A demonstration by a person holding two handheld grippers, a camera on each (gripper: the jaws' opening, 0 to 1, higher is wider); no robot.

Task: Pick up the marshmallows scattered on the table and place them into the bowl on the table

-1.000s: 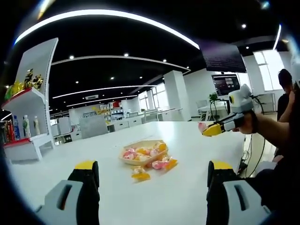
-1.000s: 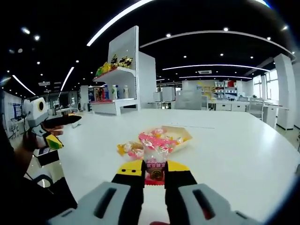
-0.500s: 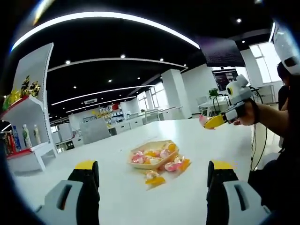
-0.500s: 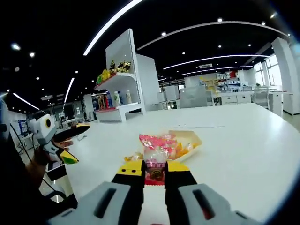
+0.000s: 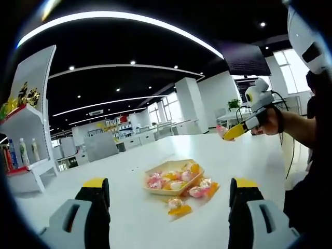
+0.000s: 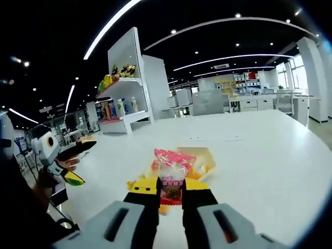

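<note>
The table (image 5: 129,171) has a smooth white top with a soft shine — the ceiling lights reflect faintly on it. The bowl (image 5: 179,168) looks like thin matt card or plastic, pale yellow. The marshmallows (image 5: 176,206) are in glossy clear wrappers, and the one (image 6: 170,174) between the right gripper's (image 6: 170,193) jaws is crinkled film. The grippers look like matt plastic — grey bodies, black and yellow tips.
</note>
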